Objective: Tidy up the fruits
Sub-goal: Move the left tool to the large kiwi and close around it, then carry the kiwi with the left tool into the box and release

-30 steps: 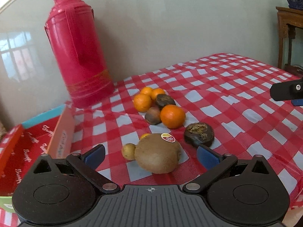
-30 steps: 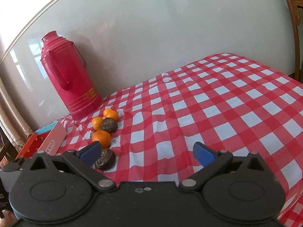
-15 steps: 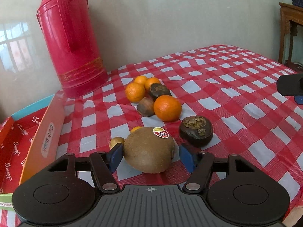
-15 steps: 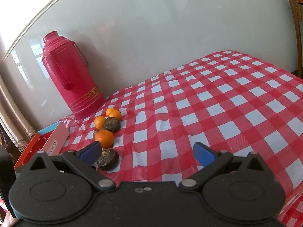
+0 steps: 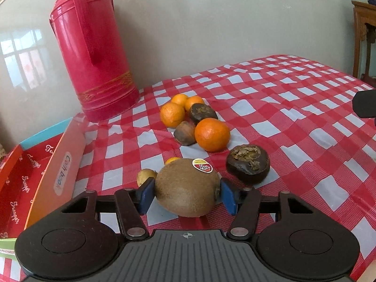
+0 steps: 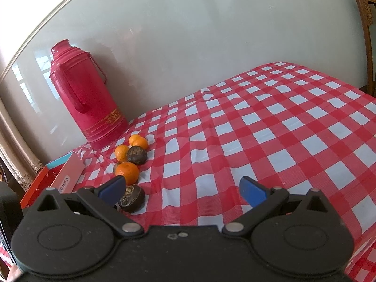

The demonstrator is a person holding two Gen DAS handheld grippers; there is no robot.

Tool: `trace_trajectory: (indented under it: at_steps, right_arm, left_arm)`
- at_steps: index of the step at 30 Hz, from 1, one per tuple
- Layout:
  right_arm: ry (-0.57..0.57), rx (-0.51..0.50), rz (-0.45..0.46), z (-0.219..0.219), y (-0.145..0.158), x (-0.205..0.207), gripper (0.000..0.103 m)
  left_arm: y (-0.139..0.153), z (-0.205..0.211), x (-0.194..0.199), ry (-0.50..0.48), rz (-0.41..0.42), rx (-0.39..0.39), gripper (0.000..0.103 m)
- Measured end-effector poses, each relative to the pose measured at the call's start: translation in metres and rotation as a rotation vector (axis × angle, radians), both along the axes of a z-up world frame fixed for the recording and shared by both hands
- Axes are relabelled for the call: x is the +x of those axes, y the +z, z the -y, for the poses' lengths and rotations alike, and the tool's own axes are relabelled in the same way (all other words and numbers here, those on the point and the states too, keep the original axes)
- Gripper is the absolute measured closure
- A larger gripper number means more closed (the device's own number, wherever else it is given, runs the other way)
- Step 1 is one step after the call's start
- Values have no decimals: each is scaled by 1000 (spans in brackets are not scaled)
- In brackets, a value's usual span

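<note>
Left wrist view: the left gripper (image 5: 186, 193) pinches a brown kiwi (image 5: 186, 186) bearing a red-and-yellow sticker, its blue pads (image 5: 146, 193) pressed against both ends of the fruit on the red-and-white checked tablecloth (image 5: 293, 122). A small yellowish fruit (image 5: 145, 175) sits just beyond the left finger, and a sliver of another orange fruit (image 5: 172, 160) peeks out behind the kiwi. Just ahead and to the right of the claw lies a dark, shrivelled fruit (image 5: 248, 164) with a torn top. Further ahead, four oranges (image 5: 212, 134) and two more dark fruits (image 5: 202, 113) sit clustered together. A red thermos flask (image 5: 92, 54) stands upright far ahead to the left, against the wall. To the left of the gripper lies an open red cardboard box (image 5: 28, 181) with an orange flap. Right wrist view: the right gripper (image 6: 183, 189) hangs above the cloth with its fingers spread wide and nothing between them; the cluster of fruit lies ahead to its left, with one dark fruit just behind its left fingertip (image 6: 112, 187).
</note>
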State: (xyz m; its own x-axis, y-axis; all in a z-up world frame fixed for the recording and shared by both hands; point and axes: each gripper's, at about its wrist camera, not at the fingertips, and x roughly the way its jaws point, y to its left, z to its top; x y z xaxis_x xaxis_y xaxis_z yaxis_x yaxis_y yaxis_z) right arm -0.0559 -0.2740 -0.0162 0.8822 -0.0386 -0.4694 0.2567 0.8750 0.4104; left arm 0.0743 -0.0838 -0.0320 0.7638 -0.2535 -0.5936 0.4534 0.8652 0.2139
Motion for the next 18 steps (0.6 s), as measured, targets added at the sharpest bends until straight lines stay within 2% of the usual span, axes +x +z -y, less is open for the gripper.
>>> trace_trajectory:
  at_steps: [9,18]
  right_arm:
    - [2,-6,-6,-2,0,1,6]
    - [-8,-18,-17,-4,-2,3,6]
  left_arm:
    - [1,-1,-3,1,-1,-13,45]
    - [10,-4,-14,-3,70,-1,45]
